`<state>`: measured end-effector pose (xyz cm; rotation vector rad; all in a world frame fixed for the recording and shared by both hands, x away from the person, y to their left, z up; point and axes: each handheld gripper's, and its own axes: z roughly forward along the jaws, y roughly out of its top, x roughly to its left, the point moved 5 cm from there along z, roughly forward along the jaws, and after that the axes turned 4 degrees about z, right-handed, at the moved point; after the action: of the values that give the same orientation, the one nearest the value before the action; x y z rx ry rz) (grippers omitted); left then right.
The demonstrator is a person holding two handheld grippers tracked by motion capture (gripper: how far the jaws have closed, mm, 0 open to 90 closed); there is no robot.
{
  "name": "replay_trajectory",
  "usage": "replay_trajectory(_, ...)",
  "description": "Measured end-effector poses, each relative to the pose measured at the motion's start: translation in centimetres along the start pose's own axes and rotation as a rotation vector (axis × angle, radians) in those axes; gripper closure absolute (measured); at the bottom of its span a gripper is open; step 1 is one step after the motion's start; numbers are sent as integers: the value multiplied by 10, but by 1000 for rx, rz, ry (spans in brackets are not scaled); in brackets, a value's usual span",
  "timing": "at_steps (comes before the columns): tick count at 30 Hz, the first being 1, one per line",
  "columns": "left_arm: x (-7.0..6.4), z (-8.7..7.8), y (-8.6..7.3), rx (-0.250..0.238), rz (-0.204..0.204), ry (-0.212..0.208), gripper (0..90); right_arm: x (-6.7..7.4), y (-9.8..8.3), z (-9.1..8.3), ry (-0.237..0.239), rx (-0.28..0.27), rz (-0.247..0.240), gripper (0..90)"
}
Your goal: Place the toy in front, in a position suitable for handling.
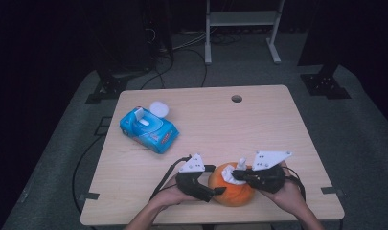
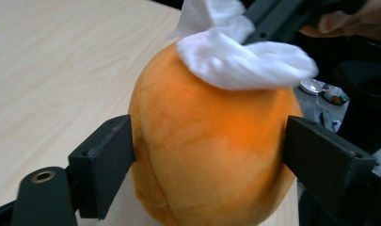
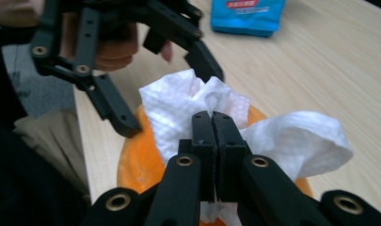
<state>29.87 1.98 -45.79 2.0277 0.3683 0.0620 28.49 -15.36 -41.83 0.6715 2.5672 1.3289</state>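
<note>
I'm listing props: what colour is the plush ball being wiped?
Orange, the plush ball shows best in the left gripper view.

A fuzzy orange plush ball (image 2: 211, 155) carries a soft white paper wipe (image 2: 244, 59) on pale matt wood-grain table (image 1: 258, 124).

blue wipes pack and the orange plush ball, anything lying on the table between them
Nothing: in the high view the stretch of table between the wipes pack and the orange plush ball is bare wood.
</note>
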Motion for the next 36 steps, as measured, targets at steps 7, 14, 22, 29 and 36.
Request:
replay_trajectory(7,1,7,-8,-7,-25,-33,210,4,0,5,22,13,-17,875)
replay_trajectory(14,-3,-2,5,-62,87,72,453,0,9,-1,-12,-46,-3,876)
replay_trajectory(22,11,-12,3,-71,152,138,439,-10,14,3,-71,-105,30,876)
replay_trajectory(29,21,-14,-7,-119,79,56,336,-10,3,17,-42,-72,64,876)
replay_trajectory(36,21,-13,-11,-202,83,32,336,-7,-1,15,-47,-71,70,876)
